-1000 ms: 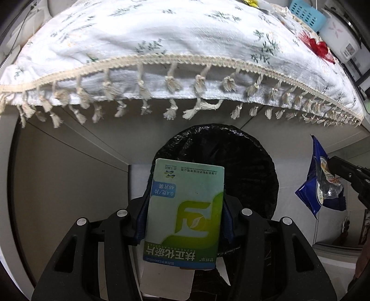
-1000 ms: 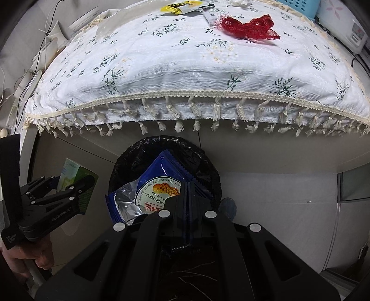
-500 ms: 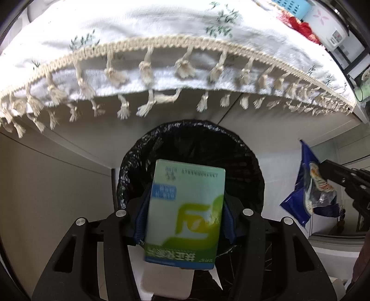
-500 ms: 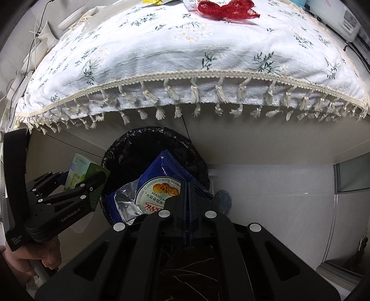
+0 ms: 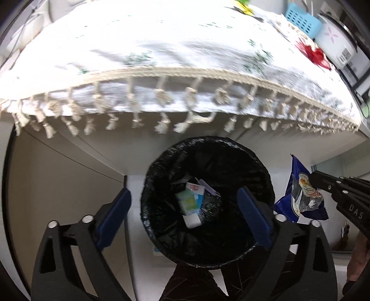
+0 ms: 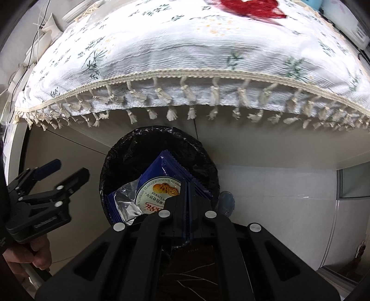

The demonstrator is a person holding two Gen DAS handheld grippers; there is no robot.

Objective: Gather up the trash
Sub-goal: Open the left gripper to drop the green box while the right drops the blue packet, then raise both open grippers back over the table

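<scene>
Fringed tablecloth (image 5: 175,53) above black bin (image 5: 208,251), left gripper (image 5: 183,208) opening, empty, right gripper (image 6: 187,196) clamping upright cookie wrapper (image 6: 152,192)

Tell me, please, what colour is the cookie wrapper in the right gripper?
Dark blue, with a silver torn inside; the cookie wrapper shows best in the right wrist view.

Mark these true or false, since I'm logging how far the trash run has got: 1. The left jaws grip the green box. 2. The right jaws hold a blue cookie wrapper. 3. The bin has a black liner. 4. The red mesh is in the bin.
1. False: the left gripper is opening with nothing between its jaws; the green box lies in the bin.
2. True: the right gripper pinches the blue cookie wrapper.
3. True.
4. False: the red mesh lies on the tablecloth.
</scene>
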